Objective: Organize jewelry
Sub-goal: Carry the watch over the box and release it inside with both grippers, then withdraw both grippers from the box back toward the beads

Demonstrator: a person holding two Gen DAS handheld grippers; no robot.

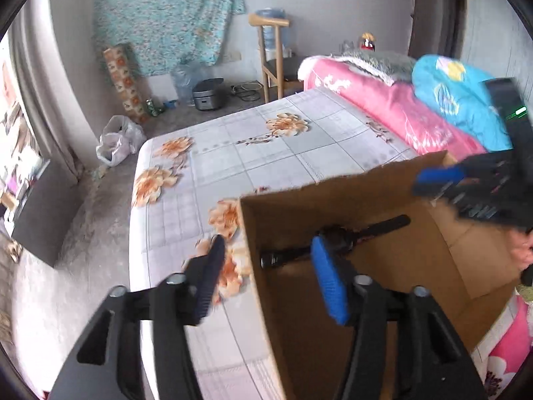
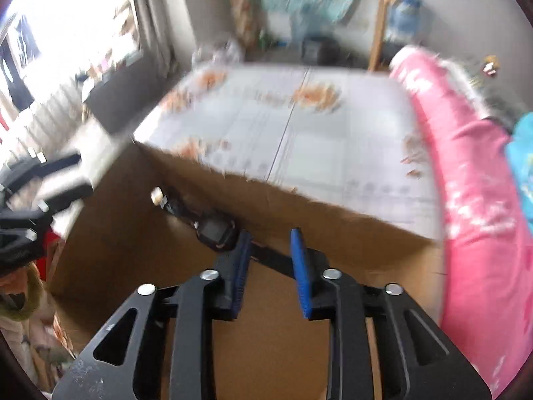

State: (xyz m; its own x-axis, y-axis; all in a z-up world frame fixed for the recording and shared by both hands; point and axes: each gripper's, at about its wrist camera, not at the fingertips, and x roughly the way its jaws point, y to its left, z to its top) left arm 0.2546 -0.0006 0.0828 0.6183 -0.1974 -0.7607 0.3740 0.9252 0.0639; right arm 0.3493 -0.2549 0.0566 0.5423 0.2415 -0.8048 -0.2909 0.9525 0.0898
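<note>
Resting on: bed point(image 1: 299, 153) with a flower-print sheet — it bears the cardboard box point(image 1: 276, 300), the landmark here.
Blankets: pink bedding point(image 2: 466, 200) and a blue bundle point(image 1: 466, 100) lie beyond the box, to its right.
Box: open-topped, brown, torn along its far rim.
Left gripper point(image 1: 269, 273): straddles the box's left wall, fingers spread apart, one pad outside the box and the blue pad inside — nothing pinched.
Right gripper point(image 2: 269, 260): over the box's inside, fingers parted with nothing pressed between them.
Watch point(image 2: 213, 230): black, strap stretched out, lying inside the box against its far wall, free of both grippers.
</note>
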